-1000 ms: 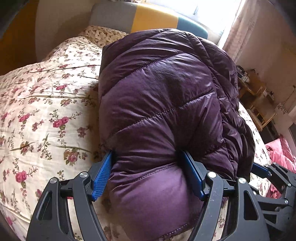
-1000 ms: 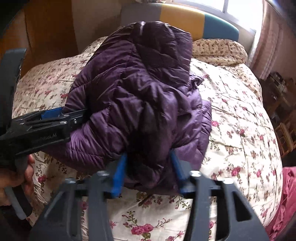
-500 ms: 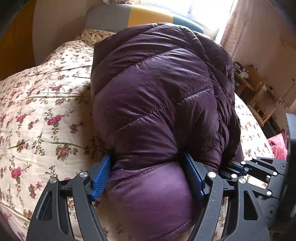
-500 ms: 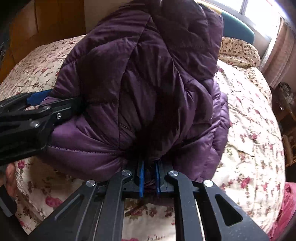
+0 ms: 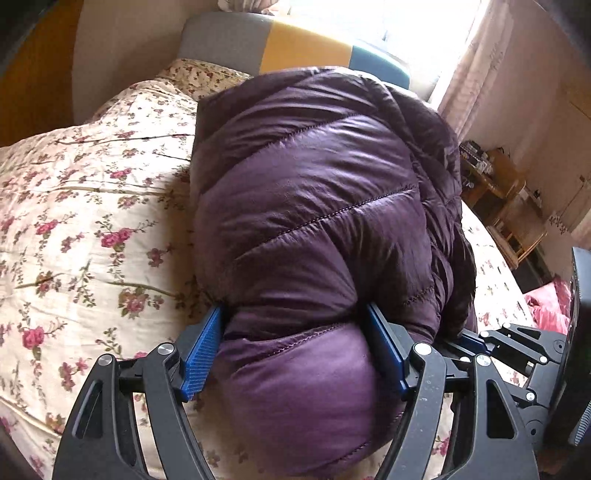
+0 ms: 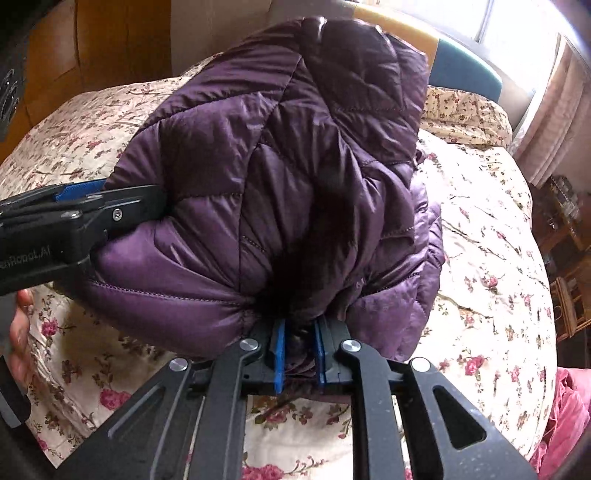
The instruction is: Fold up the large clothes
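Soft daylight from a blown-out window (image 5: 424, 22) at upper right of both views, glossy sheen on the purple jacket (image 5: 314, 206), deep shadow in its folds, strong fisheye bending, dark vignetted corners, slightly soft detail throughout

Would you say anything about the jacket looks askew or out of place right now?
Nothing is damaged, but the purple puffer jacket is a bunched, lopsided bundle on the floral bedspread, pinched by the right gripper and straddled by the left gripper.
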Action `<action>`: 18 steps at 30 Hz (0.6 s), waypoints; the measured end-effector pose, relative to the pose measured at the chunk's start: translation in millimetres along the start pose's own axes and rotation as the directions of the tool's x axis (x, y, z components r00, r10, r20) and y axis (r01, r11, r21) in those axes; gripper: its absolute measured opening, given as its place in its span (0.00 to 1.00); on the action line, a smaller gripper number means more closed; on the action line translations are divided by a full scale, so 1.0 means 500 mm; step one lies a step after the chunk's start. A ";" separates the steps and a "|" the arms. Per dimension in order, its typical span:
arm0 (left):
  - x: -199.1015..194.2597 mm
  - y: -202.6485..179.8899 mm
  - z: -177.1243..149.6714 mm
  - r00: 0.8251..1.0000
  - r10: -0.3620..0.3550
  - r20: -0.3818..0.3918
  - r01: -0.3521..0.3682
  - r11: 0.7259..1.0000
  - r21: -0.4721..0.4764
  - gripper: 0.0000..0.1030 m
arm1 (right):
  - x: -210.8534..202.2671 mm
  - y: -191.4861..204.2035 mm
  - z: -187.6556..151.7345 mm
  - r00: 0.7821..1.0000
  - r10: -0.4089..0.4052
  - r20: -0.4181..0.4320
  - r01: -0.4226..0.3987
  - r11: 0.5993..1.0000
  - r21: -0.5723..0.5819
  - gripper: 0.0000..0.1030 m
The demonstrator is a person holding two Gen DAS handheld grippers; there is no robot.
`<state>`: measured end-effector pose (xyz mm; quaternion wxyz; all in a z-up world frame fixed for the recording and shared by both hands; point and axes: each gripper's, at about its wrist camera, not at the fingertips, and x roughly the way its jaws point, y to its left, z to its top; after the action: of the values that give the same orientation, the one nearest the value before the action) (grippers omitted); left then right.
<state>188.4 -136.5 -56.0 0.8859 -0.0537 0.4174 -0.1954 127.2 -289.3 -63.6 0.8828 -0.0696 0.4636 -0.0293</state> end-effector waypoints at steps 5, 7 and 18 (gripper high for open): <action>-0.025 0.001 0.002 1.000 0.014 0.019 -0.015 1.000 0.012 0.71 | -0.027 0.007 -0.001 1.000 -0.010 0.015 0.010 1.000 -0.002 0.19; -0.034 -0.001 0.001 1.000 0.017 0.025 -0.017 1.000 0.016 0.71 | -0.039 0.004 0.000 1.000 -0.011 0.021 0.011 1.000 0.001 0.22; -0.080 0.002 0.004 0.997 0.031 0.071 -0.033 0.999 0.029 0.71 | -0.131 -0.013 0.006 0.997 -0.005 0.082 0.006 1.000 -0.012 0.48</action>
<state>167.0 -120.0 -26.2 0.9037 -0.0404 0.3838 -0.1854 92.8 -287.8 -7.7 0.9006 -0.0773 0.4270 -0.0260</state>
